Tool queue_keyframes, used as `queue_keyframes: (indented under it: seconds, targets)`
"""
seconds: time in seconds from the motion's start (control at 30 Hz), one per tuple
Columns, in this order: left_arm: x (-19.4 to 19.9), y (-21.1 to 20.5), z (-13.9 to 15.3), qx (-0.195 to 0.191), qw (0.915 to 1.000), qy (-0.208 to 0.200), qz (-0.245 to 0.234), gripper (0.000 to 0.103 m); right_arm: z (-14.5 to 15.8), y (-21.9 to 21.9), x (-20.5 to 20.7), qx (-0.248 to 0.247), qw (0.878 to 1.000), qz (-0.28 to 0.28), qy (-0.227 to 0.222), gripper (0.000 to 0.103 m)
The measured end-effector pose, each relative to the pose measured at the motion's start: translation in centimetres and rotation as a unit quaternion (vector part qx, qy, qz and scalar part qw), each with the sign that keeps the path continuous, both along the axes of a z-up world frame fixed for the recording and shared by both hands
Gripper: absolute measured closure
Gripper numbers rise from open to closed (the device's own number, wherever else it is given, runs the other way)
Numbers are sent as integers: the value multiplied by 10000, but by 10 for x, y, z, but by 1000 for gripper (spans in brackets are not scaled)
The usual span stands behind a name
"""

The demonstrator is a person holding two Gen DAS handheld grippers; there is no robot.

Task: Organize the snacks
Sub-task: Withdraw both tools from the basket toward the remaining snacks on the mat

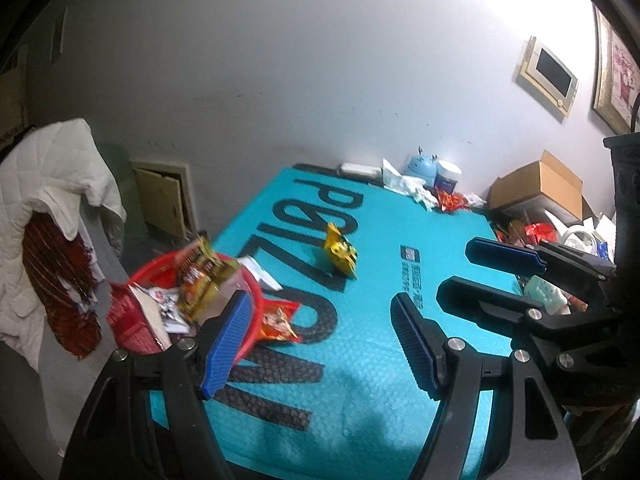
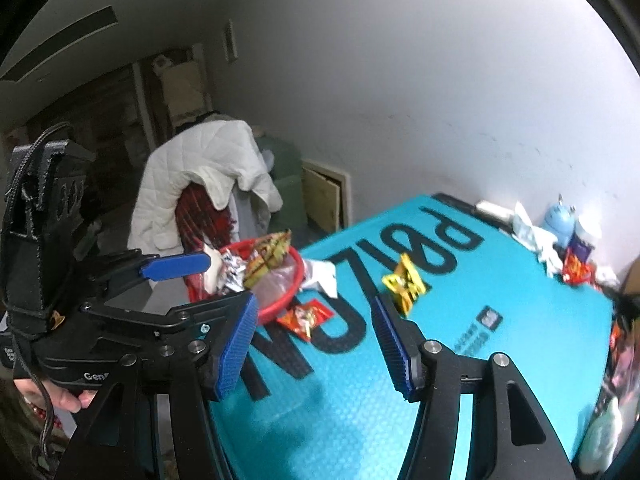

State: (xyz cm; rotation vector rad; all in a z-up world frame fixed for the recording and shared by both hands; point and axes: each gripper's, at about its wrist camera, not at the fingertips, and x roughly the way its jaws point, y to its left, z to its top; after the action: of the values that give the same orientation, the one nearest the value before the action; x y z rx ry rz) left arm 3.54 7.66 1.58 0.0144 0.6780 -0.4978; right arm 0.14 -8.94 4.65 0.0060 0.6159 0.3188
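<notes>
Both grippers hang over the teal table [image 1: 360, 380], left gripper [image 1: 320, 340] and right gripper [image 2: 316, 344] with jaws apart, nothing between. Yellow snack [image 1: 340, 252] lies mid-table; red packet [image 1: 278, 320] touches the full red basket [image 1: 256, 320].

Black gripper [image 1: 320, 344] frames, blue ribbed pads [image 1: 226, 344], silver screws
</notes>
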Motion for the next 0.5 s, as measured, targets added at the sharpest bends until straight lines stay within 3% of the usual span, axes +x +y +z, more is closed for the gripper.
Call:
queue_keyframes:
  seconds: [0.5]
  targets:
    - [15, -15, -59, 56, 9976, 693, 69, 32, -56, -23, 12, 182, 9972, -311, 648, 44]
